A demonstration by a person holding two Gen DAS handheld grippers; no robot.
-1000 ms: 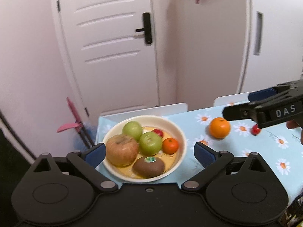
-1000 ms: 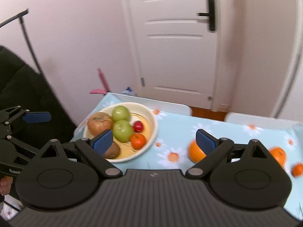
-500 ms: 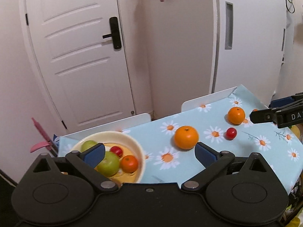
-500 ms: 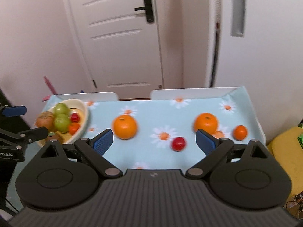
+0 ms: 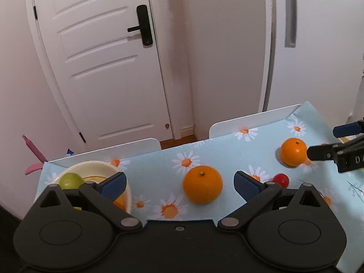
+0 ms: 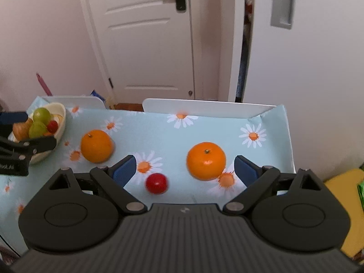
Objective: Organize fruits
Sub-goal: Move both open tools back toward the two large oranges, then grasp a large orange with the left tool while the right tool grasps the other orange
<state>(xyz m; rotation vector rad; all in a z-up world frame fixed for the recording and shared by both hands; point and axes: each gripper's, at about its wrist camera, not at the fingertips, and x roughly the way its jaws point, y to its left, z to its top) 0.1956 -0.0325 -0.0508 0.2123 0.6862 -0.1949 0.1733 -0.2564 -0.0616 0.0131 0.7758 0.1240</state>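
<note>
Two round oranges, one (image 5: 202,187) framed by my wide-open, empty left claw (image 5: 179,184) and one (image 6: 206,160) by my equally open, empty right claw (image 6: 184,169), lie loose on the daisy-print tablecloth (image 6: 150,127), apart from the cream fruit bowl (image 6: 59,122), and a careless nudge could roll them off.

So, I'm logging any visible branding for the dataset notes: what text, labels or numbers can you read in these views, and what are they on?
"D" then part of a second letter, cut off by the frame edge: white letters on the right gripper body, left wrist view.
"...oot.AI", blurred and partly cut off, reading uncertain: on the left gripper body, right wrist view.
A small logo mark, no letters, on the right gripper's ridged housing.
Nothing else readable: no stickers show on the fruit.
</note>
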